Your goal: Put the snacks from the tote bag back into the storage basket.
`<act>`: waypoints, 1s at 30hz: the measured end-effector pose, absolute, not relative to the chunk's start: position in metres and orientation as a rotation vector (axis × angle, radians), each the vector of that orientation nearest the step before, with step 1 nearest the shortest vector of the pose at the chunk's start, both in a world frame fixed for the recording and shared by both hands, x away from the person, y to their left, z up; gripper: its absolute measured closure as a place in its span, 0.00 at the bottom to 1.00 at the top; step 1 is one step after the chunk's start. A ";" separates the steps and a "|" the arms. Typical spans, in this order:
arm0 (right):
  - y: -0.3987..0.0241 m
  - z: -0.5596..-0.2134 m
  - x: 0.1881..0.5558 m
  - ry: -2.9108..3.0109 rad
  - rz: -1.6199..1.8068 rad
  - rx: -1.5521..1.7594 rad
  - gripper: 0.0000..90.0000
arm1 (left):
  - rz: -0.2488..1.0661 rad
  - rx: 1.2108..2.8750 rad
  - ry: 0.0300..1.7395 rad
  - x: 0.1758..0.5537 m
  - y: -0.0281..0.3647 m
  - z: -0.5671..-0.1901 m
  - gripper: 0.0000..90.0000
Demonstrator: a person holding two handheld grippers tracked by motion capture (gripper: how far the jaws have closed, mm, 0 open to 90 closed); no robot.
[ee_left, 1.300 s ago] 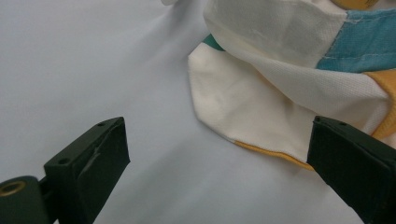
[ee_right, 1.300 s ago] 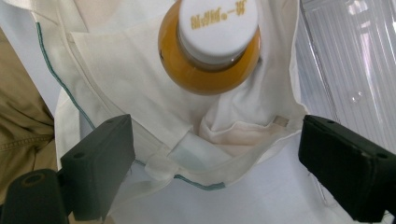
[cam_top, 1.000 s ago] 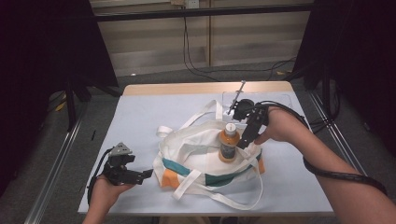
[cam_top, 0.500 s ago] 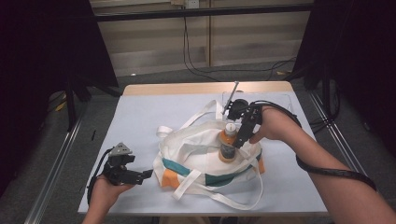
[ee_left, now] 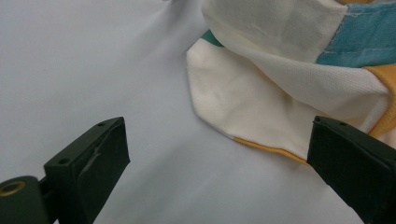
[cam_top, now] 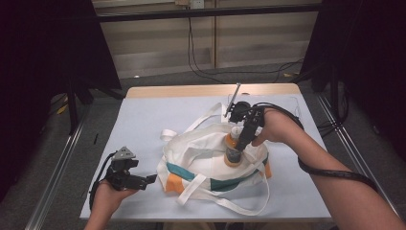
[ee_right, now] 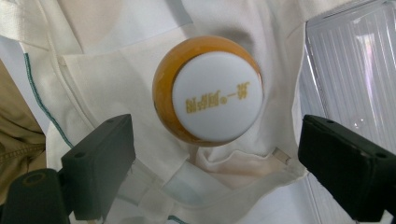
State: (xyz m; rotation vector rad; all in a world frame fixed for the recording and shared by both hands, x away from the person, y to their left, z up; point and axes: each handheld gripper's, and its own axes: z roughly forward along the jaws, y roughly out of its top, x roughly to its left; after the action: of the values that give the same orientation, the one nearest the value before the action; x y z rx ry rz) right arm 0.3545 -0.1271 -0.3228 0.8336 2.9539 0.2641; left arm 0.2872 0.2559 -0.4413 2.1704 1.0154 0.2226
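Observation:
A white tote bag point(cam_top: 206, 148) with teal and orange patches lies in the middle of the table. An orange bottle point(cam_top: 233, 152) with a white cap point(ee_right: 217, 95) stands upright among the bag's folds; whether it is inside the bag I cannot tell. My right gripper point(cam_top: 238, 143) points down over the bottle. In the right gripper view my right gripper point(ee_right: 214, 140) is open, with the cap between its jaws and clear of both. My left gripper point(cam_top: 149, 179) rests low at the front left, open point(ee_left: 217, 140), facing the bag's corner point(ee_left: 243, 98) with nothing between its jaws.
The bag's long straps point(cam_top: 230, 203) loop out towards the front edge and the back. A clear ribbed plastic piece point(ee_right: 350, 70) lies beside the bag. Bare table point(cam_top: 143, 120) stretches to the left and behind. A cable point(cam_top: 335, 173) trails along the right forearm.
My right gripper has moved left and slightly down, from beside the bottle to right over it. The left gripper has stayed where it was.

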 end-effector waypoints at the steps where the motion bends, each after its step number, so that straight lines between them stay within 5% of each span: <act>1: -0.127 -0.324 0.355 2.956 0.275 0.823 0.12 | 0.223 2.170 1.016 0.287 0.256 -0.441 0.06; 30: -0.119 -0.338 0.362 2.978 0.272 0.807 0.16 | 0.213 2.179 1.015 0.287 0.256 -0.443 0.06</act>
State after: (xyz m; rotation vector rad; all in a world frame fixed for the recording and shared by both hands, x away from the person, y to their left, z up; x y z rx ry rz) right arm 0.3623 -0.1186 -0.3380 0.8073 2.9785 0.2719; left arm 0.2874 0.2561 -0.4432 2.1791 1.0152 0.2131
